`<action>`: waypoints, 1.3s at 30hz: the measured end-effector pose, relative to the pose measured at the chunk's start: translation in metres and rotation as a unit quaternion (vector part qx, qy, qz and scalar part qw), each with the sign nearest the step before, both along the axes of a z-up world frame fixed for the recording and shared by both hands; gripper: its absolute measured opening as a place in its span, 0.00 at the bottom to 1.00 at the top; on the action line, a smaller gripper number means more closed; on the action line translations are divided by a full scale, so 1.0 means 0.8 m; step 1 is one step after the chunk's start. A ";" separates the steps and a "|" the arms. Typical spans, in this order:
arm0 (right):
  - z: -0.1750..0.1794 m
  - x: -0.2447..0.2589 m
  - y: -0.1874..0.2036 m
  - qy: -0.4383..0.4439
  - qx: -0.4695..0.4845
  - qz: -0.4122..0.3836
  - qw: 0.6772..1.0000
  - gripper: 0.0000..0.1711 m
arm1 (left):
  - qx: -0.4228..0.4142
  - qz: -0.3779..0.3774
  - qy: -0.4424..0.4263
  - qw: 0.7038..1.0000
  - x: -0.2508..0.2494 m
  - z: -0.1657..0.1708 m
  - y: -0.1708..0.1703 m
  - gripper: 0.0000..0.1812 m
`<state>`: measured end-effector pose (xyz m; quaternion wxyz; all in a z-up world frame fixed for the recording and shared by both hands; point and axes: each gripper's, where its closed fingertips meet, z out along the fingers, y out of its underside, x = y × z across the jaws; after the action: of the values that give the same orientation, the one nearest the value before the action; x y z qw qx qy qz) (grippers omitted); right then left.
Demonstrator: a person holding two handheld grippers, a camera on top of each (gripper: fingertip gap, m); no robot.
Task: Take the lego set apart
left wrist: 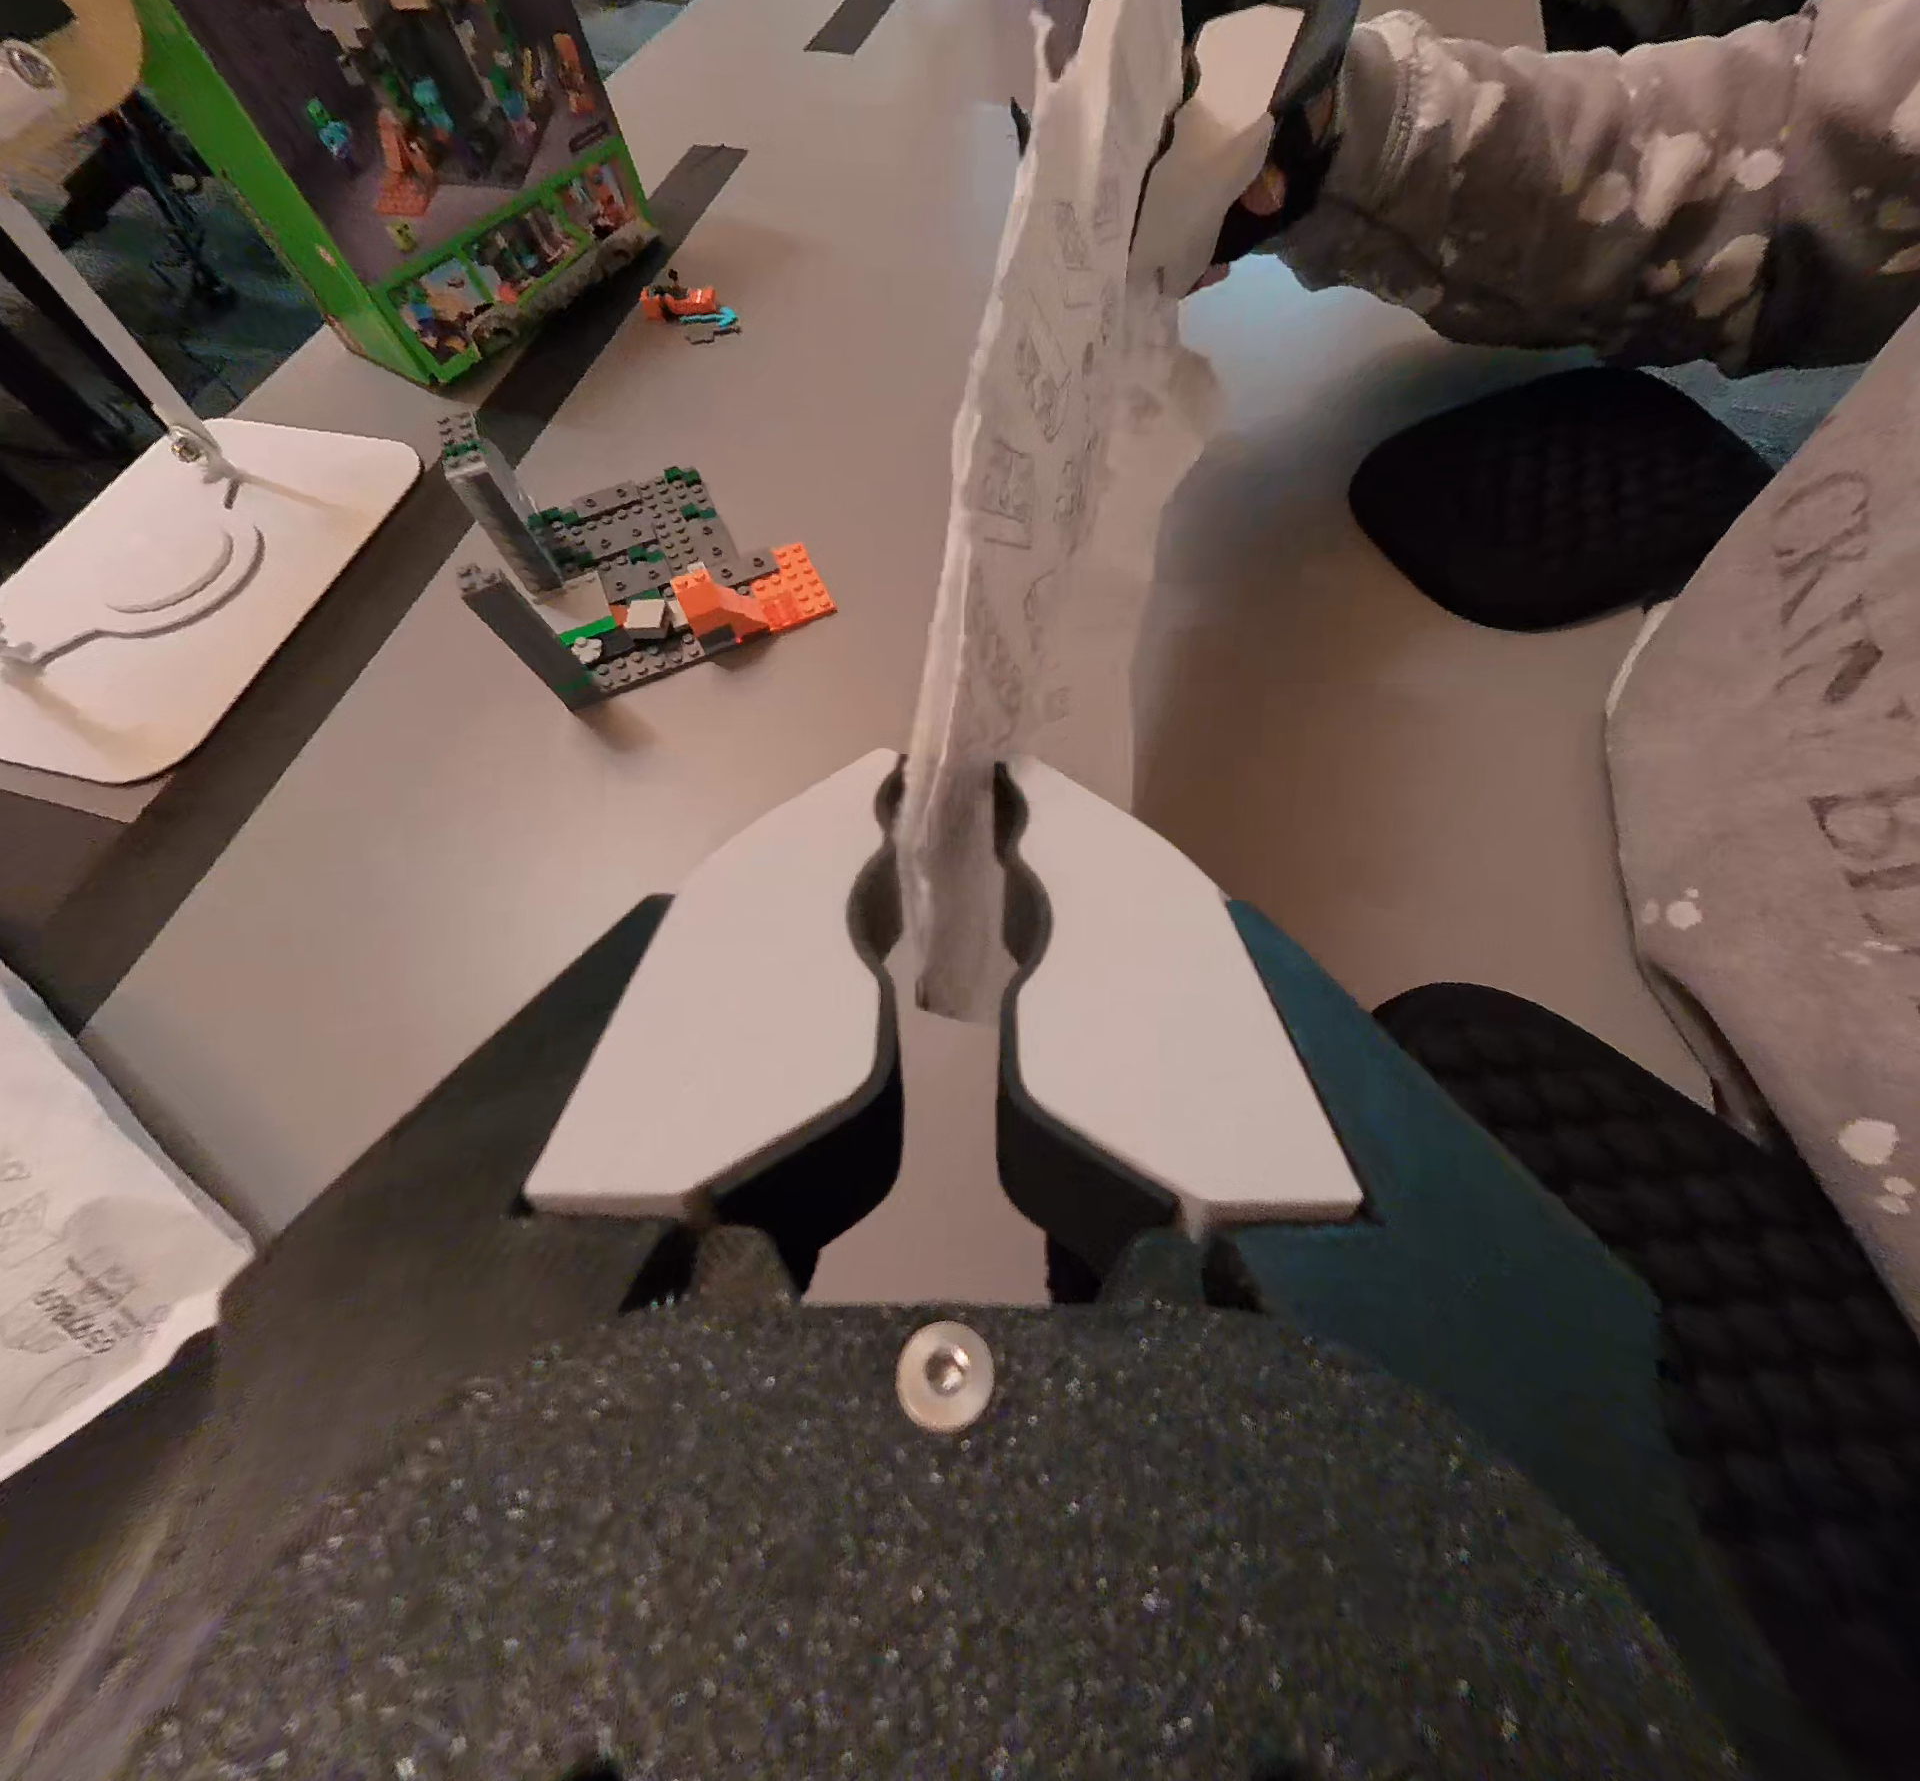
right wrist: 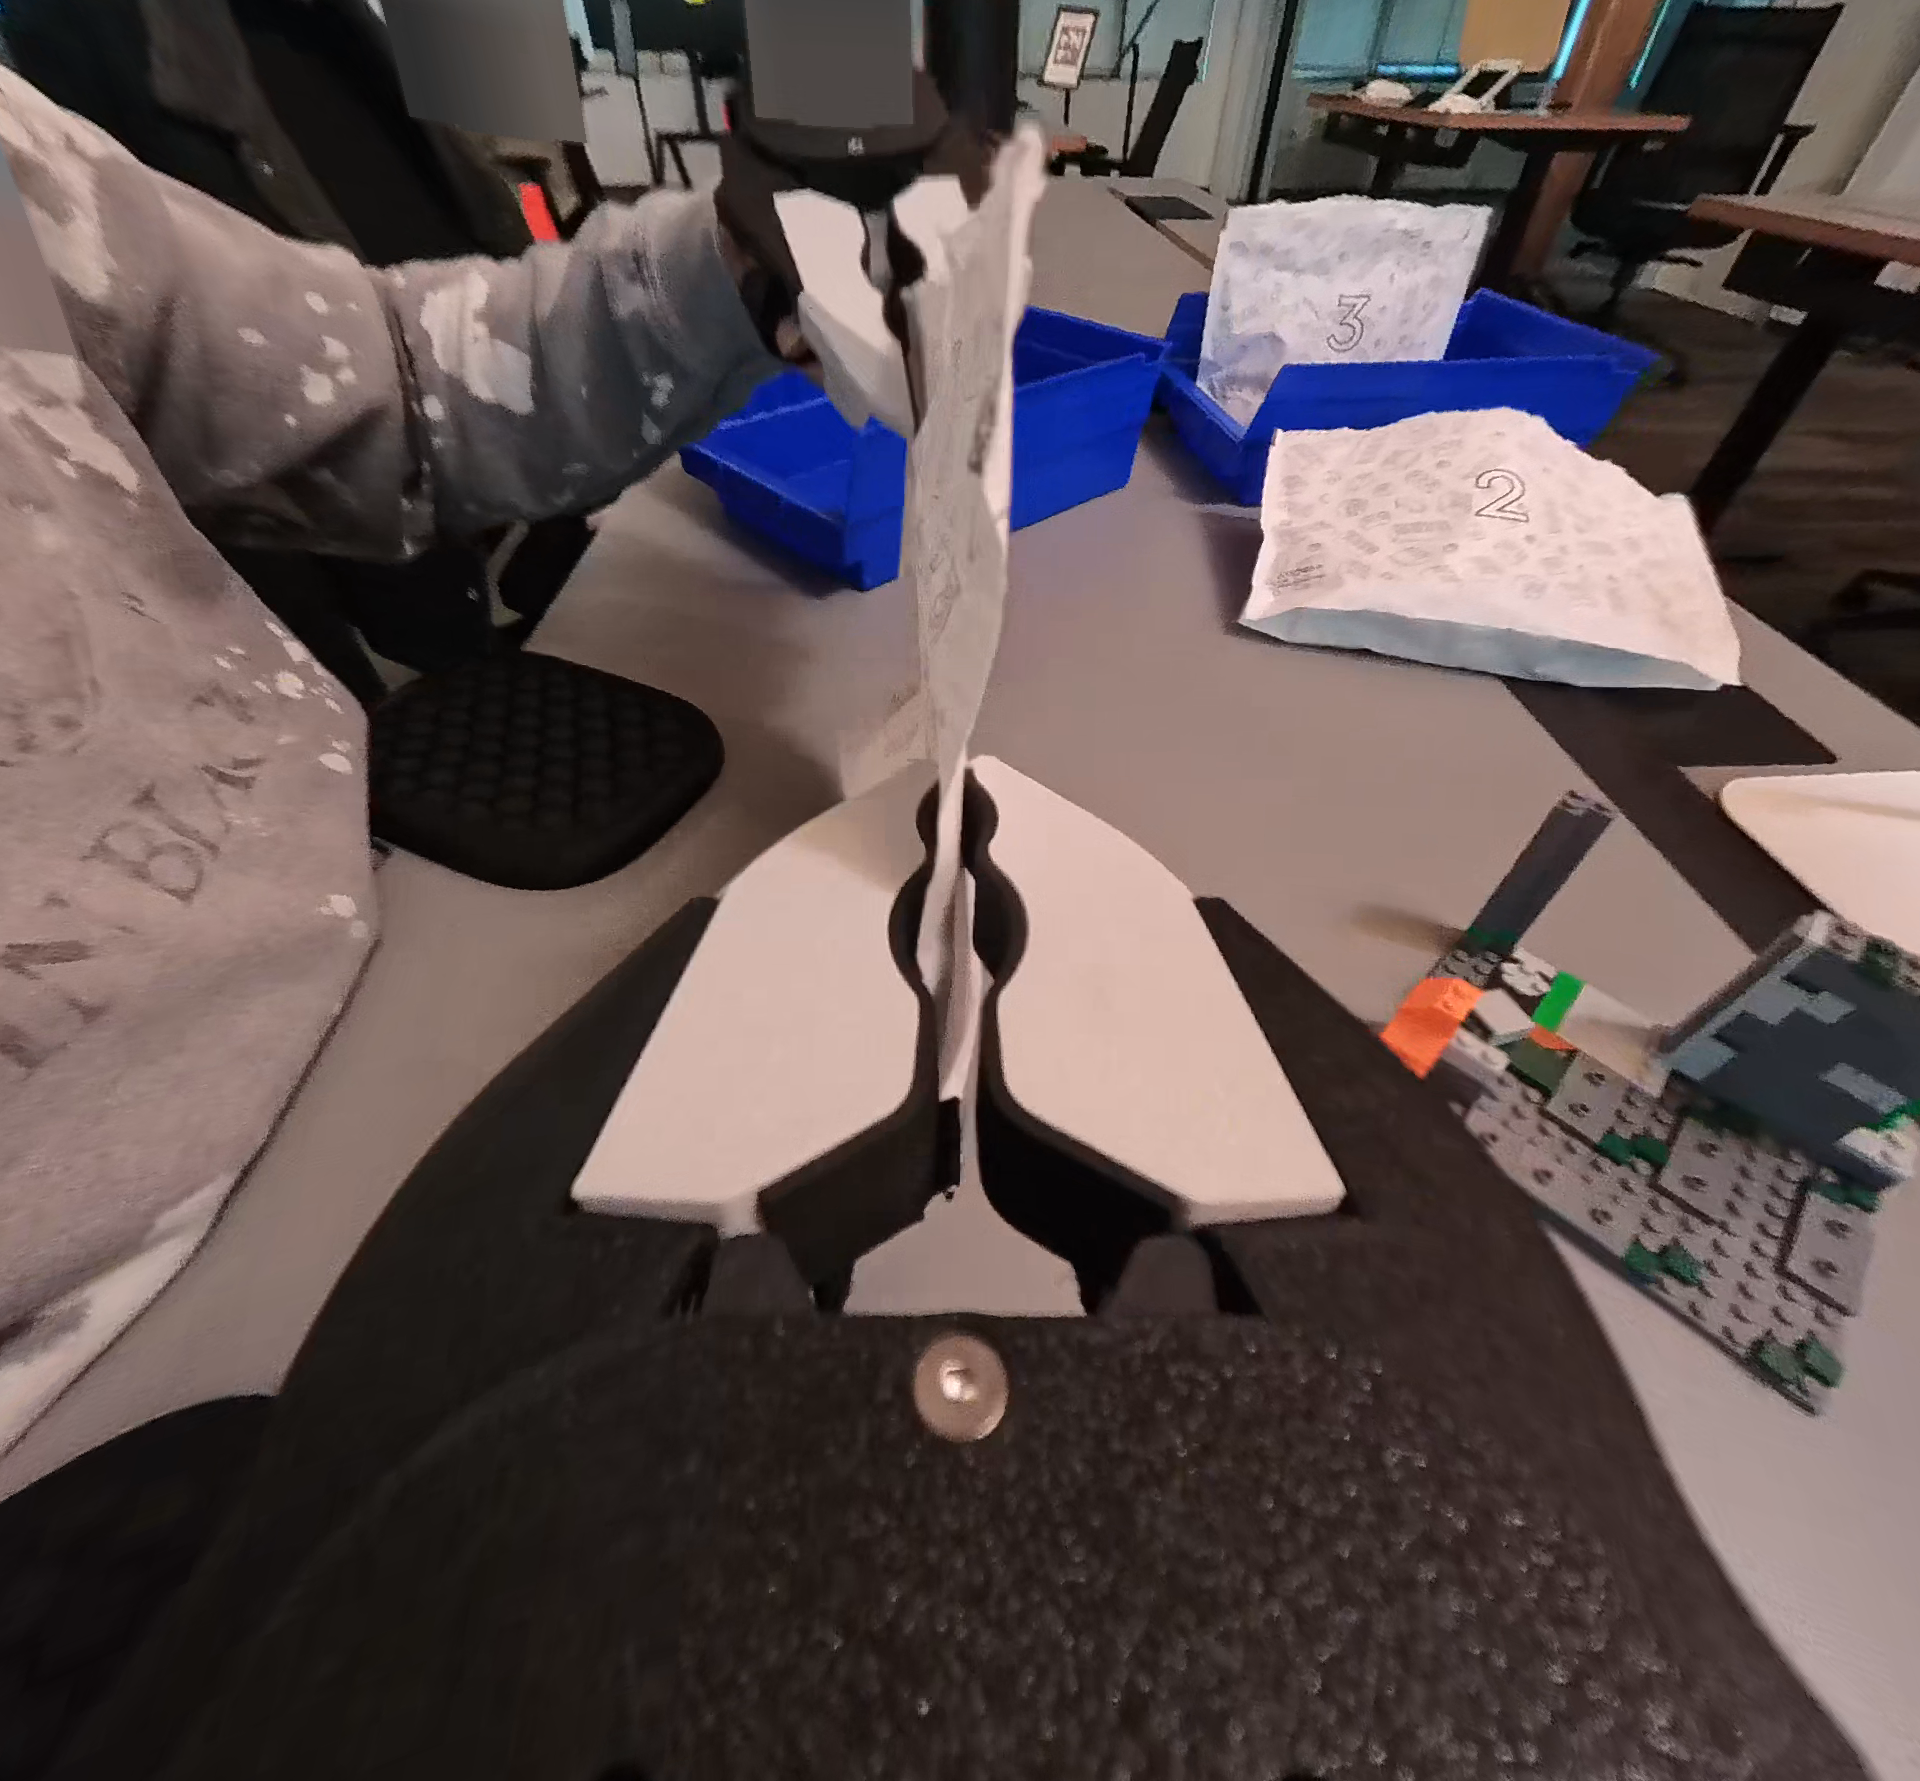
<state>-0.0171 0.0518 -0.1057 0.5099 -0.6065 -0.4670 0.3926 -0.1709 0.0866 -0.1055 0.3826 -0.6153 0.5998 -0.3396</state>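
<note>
We pinch a printed paper bag (left wrist: 1023, 443) between both tools, left tool (left wrist: 948, 884) and right tool (right wrist: 956, 942). Lego set (left wrist: 649, 568) sits on the desk (left wrist: 831, 173), seemingly mostly assembled; dismantling remains.

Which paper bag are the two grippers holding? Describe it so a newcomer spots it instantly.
Start at the grey table: two white paper bags sit by the blue bins, one lying flat, one standing in a bin. The held paper bag is the only one off the table, stretched edge-on between the left gripper and right gripper.
</note>
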 end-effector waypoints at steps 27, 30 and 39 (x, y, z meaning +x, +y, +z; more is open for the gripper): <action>-0.038 0.033 -0.004 -0.002 -0.080 -0.035 0.996 0.00 | -0.067 0.008 -0.100 0.993 0.025 -0.034 -0.036 0.00; -0.046 0.042 -0.011 -0.012 -0.118 -0.040 0.992 0.00 | -0.072 0.006 -0.089 0.993 0.030 -0.047 -0.042 0.01; -0.085 0.172 -0.015 -0.047 -0.266 -0.174 0.947 0.00 | -0.062 0.053 -0.069 0.994 0.026 -0.070 -0.023 0.03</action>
<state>0.1204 0.0398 -0.1735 0.3679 -0.8095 -0.2566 0.3789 -0.1501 0.0681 -0.1619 0.4020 -0.6438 0.5162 -0.3967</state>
